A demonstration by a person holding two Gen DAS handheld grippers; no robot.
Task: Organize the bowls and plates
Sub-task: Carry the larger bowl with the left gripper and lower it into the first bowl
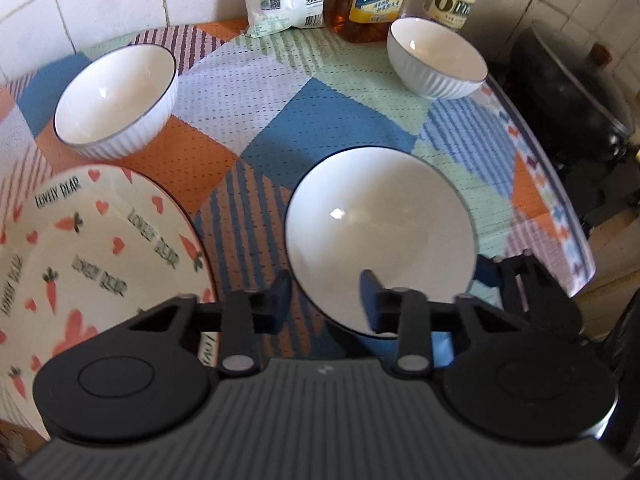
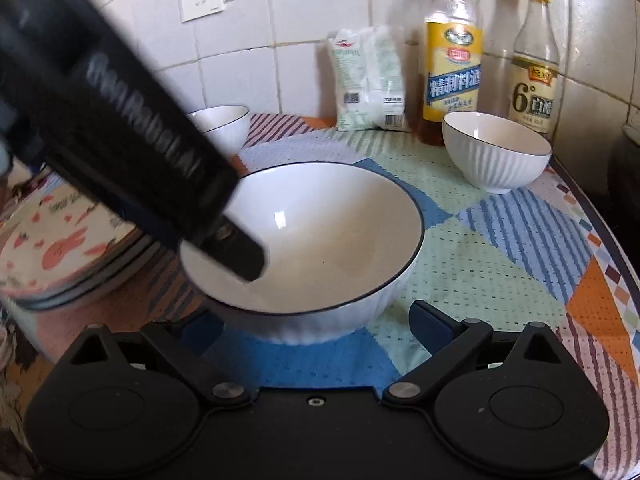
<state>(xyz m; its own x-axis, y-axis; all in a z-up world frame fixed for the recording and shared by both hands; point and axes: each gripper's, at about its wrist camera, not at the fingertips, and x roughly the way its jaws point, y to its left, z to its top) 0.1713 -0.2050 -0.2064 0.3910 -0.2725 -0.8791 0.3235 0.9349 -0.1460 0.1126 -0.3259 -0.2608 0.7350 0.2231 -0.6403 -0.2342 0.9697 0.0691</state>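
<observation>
On the patchwork tablecloth (image 2: pixel 500 248) the big bowl (image 1: pixel 380 236) sits beside stacked plates (image 1: pixel 92 248), its rim between the left gripper's (image 1: pixel 326 300) narrowed fingers, the right gripper (image 2: pixel 308 320) wide open.

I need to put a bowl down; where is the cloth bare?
Bare cloth lies between the far-left bowl and far-right bowl, behind the big bowl. Another patch runs right of the big bowl toward the table edge. The plates crowd the left.
</observation>
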